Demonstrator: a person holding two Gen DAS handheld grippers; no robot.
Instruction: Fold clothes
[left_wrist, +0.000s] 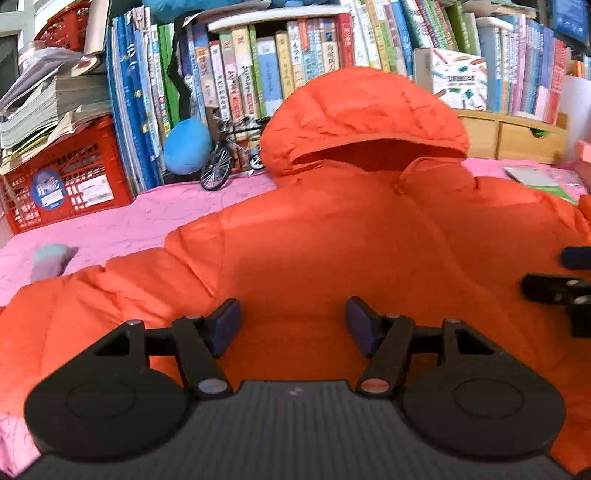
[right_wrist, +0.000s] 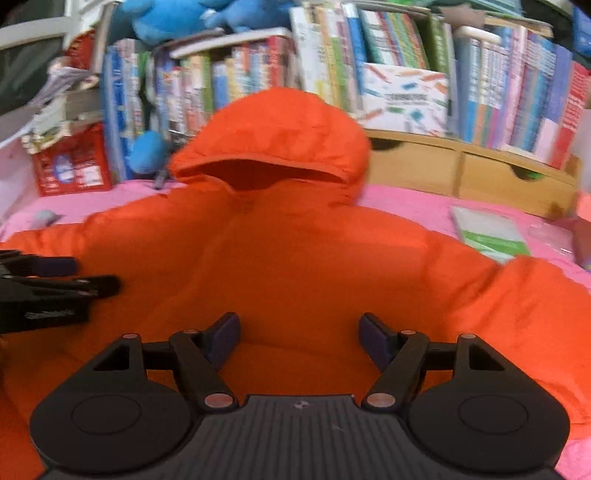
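An orange hooded puffer jacket (left_wrist: 332, 236) lies spread flat on a pink cloth (left_wrist: 122, 218), hood (left_wrist: 365, 114) toward the bookshelf and sleeves out to both sides. My left gripper (left_wrist: 293, 325) hovers over the jacket's lower body, open, with nothing between its fingers. In the right wrist view the same jacket (right_wrist: 295, 258) fills the middle, and my right gripper (right_wrist: 299, 336) is open above its lower part, holding nothing. Each gripper shows at the edge of the other's view: the right gripper (left_wrist: 565, 284) at the far right, the left gripper (right_wrist: 55, 288) at the far left.
A bookshelf (left_wrist: 295, 66) packed with books stands behind the jacket. A red crate (left_wrist: 66, 184) with stacked papers sits at back left, beside a blue plush (left_wrist: 186, 146) and a toy bicycle (left_wrist: 229, 155). Wooden drawers (right_wrist: 469, 170) and a green-white booklet (right_wrist: 487, 232) lie at right.
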